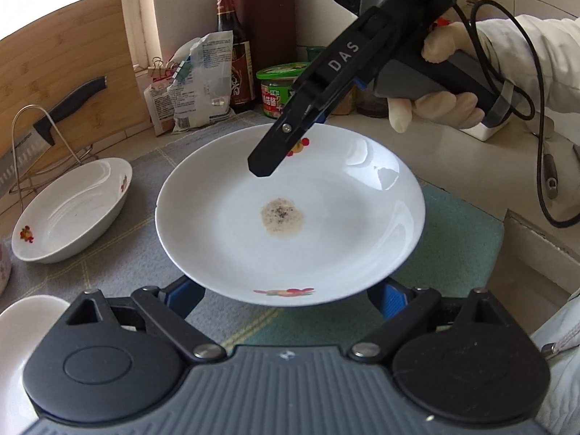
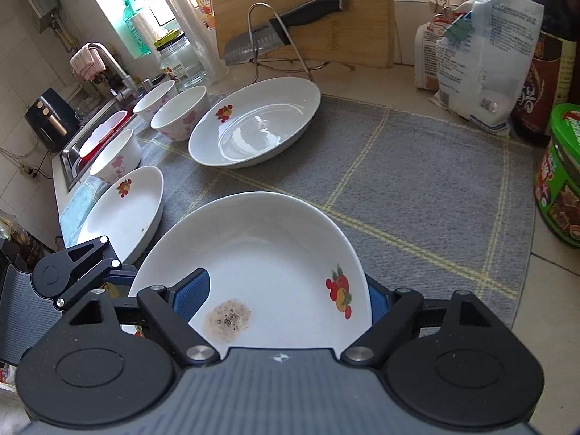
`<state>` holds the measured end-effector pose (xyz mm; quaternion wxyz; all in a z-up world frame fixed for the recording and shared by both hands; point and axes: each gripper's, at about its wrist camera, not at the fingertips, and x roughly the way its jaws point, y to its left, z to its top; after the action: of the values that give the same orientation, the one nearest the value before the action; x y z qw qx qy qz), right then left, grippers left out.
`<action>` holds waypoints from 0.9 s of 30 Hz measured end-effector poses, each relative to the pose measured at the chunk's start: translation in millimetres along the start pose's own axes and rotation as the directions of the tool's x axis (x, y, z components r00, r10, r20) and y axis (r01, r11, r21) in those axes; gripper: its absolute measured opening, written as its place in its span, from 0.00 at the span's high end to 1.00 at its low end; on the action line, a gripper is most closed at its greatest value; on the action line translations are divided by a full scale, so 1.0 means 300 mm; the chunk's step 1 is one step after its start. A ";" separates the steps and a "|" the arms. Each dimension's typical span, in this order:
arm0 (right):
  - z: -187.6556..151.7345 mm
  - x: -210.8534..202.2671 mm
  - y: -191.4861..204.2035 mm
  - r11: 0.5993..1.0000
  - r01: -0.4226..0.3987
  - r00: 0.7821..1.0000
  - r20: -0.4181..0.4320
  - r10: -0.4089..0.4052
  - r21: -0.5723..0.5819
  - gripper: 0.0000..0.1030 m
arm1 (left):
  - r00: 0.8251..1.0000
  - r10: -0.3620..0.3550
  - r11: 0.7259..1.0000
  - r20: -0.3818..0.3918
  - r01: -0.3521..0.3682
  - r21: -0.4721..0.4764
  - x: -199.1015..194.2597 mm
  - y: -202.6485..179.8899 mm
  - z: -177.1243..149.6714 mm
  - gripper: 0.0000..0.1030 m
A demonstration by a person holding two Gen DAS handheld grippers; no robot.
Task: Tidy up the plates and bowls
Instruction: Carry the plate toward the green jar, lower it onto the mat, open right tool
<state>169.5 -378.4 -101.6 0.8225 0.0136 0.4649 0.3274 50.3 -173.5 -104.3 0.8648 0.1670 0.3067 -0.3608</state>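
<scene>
- Together we hold one plate (image 1: 344, 224) clear of the grey mat (image 1: 108, 272), between the two grippers.
- It faces up, dipping slightly toward the right gripper (image 2: 284, 301). Being round, it has no long axis; its two fruit prints lie on the line from one gripper to the other, with a brown stain at the centre.
- Our right gripper clamps one rim: one blue pad (image 2: 192, 295) lies on the upper face and the other sits behind the edge.
- Our left gripper (image 1: 286, 299) stands wide, both tips hidden under the opposite rim; we cannot tell whether they press.
- Another plate (image 2: 253, 123) sits apart on the mat.
</scene>
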 end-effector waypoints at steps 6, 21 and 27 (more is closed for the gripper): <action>0.017 -0.036 -0.102 0.999 0.034 0.999 0.021 -0.034 0.020 0.13 | 1.000 -0.022 0.999 0.006 0.022 0.031 0.095 0.005 0.066 0.08; 0.057 -0.012 -0.251 0.998 0.053 0.998 0.027 -0.054 0.035 0.13 | 1.000 -0.017 0.999 -0.013 0.018 0.051 0.231 0.022 0.150 0.08; 0.064 0.003 -0.271 0.998 0.058 0.998 0.025 -0.059 0.039 0.13 | 1.000 -0.015 0.999 -0.024 0.016 0.044 0.262 0.029 0.161 0.08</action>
<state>227.5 -436.4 -118.0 0.8372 0.0199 0.4606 0.2942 119.7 -233.1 -118.3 0.8545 0.1880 0.3100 -0.3720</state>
